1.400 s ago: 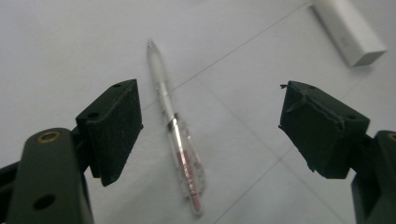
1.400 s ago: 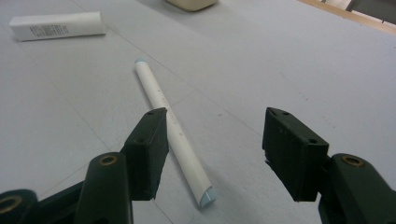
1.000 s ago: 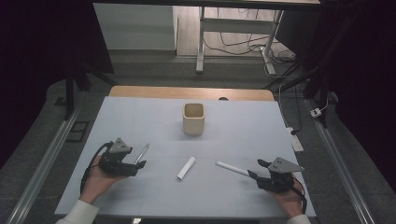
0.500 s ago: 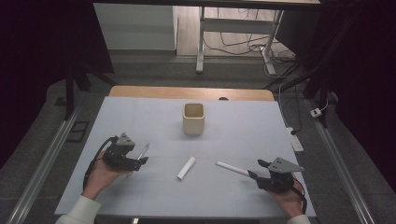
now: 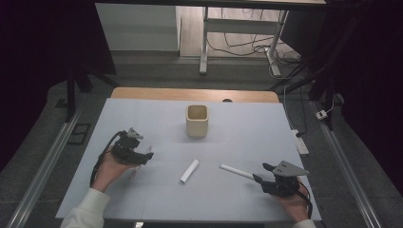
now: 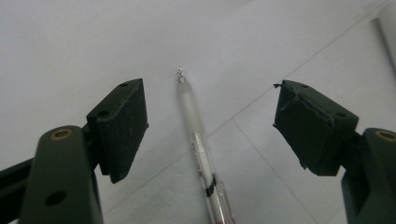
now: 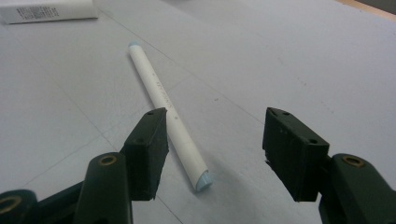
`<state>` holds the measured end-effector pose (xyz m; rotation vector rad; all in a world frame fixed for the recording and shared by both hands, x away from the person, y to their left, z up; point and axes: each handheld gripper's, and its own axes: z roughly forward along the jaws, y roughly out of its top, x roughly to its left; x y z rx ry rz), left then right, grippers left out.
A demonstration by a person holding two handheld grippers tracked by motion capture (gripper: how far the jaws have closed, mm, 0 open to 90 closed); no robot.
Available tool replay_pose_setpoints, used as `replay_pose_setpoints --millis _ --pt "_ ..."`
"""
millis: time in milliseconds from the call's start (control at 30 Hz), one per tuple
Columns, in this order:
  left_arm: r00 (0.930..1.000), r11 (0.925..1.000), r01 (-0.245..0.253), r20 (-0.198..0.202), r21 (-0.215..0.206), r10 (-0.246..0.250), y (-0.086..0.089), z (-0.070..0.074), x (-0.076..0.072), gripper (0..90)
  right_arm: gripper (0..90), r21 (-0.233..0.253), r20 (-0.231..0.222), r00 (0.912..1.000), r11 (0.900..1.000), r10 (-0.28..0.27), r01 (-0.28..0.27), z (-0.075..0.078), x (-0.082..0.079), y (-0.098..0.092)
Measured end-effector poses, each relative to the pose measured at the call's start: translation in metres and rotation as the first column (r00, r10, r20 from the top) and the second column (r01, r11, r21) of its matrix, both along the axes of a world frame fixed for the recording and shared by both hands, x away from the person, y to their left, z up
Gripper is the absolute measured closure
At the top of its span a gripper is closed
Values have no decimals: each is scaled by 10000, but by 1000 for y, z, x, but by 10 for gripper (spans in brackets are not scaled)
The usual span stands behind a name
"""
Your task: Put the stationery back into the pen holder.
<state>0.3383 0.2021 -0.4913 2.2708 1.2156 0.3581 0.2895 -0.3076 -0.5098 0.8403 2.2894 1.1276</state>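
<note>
The left gripper [image 6: 210, 116] has come down over the clear pen [image 6: 198, 149], which now lies between its open fingers [image 6: 121, 126], ready to be gripped. The right gripper [image 7: 212, 144] waits, fingers [image 7: 149, 149] open, with the white pen [image 7: 168, 116] just beside its left finger.

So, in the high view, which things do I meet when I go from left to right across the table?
left gripper with the clear pen lying between its open jaws → short white tube → beige cup, farther back → long white pen → right gripper
</note>
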Motion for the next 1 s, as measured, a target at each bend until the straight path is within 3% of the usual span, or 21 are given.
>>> replay_pose_setpoints --millis 267,400,467,833,1000 --pt "9981 9996 -244 -570 103 250 -1 -6 28 270 401 25 69 10000 10000 -39 39 1 0 0" --pt "9958 9987 -347 -837 360 377 -1 -12 37 271 401 90 21 10000 10000 -13 13 1 0 0" --pt "9945 9984 -389 -961 413 427 -1 -15 38 273 401 313 -12 10000 9995 37 -37 1 0 0" --pt "9915 9981 -165 -1277 599 241 -5 -24 39 338 400 233 43 10000 9997 0 -1 2 0 -1" --pt "9903 9978 -122 -1375 649 211 -4 -27 39 412 400 167 36 10000 9999 -44 44 1 0 -2"
